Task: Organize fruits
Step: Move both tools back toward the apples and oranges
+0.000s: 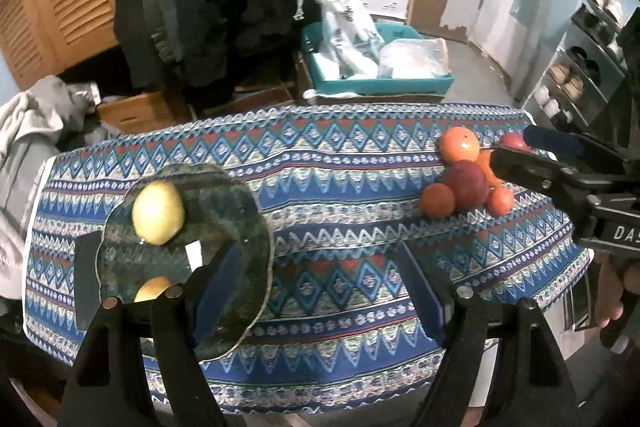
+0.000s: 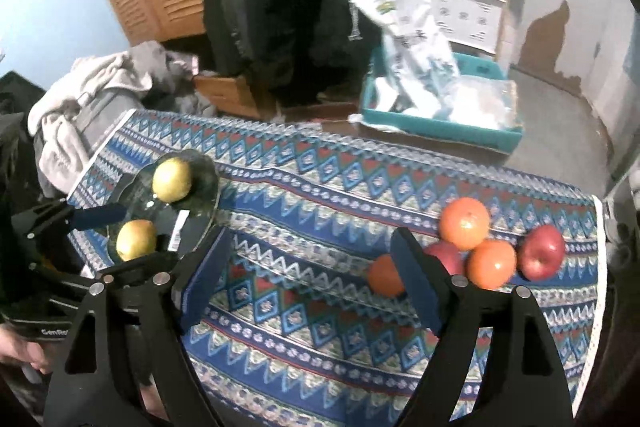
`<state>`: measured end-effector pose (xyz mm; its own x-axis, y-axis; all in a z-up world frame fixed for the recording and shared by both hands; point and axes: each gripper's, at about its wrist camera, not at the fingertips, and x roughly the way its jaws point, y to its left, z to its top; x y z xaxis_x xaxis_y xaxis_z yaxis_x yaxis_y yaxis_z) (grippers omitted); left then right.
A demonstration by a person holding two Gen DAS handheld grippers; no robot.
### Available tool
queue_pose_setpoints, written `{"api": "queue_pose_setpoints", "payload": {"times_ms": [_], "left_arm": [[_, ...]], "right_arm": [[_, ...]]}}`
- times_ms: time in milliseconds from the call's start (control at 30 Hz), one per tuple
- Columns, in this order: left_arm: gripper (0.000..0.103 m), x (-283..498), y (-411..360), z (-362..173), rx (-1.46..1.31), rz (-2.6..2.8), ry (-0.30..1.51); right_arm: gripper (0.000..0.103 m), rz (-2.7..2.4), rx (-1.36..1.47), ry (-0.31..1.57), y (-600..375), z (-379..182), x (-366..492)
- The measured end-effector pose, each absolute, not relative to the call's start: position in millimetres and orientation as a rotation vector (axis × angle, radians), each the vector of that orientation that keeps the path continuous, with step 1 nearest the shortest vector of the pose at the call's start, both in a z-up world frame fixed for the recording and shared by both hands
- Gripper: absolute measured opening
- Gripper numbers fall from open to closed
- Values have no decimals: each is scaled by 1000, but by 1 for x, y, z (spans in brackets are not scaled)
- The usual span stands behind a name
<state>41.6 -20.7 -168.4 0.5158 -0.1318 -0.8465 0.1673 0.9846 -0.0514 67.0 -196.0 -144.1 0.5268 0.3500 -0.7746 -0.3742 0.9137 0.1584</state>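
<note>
Both black two-finger grippers, left gripper [image 1: 320, 291] and right gripper [image 2: 308, 279], hang released and empty. Two yellow lemons [image 2: 172, 179] sit on a clear glass plate [image 2: 204, 167] at nine o'clock; round oranges [image 2: 465, 223] and red apples [image 2: 542, 253] cluster at three o'clock.

Both wrist views downward, sharing tablecloth [image 1: 340, 163].

Cloth [image 2: 320, 211] mid clear; plate [image 2: 208, 183] left, fruit pile [image 2: 480, 247] right.

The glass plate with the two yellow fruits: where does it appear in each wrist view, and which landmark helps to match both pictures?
Left wrist view: the glass plate is at lower left, partly behind the left tongs' own finger.
Right wrist view: the glass plate is at middle left, near the cloth's left edge.
Shared landmark: the teal box on the floor beyond the table.
</note>
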Motion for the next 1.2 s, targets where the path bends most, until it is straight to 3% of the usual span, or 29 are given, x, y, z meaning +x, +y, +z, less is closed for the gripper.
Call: {"api": "queue_pose_setpoints", "payload": {"times_ms": [700,1200], "left_arm": [[81,62,-95,-153,129,-307,1000],[81,126,-130,-147,190,-368,1043]], "right_arm": [[86,265,-2,888,-312,-122,64],[86,208,-50,991,-376,-134,125]]}}
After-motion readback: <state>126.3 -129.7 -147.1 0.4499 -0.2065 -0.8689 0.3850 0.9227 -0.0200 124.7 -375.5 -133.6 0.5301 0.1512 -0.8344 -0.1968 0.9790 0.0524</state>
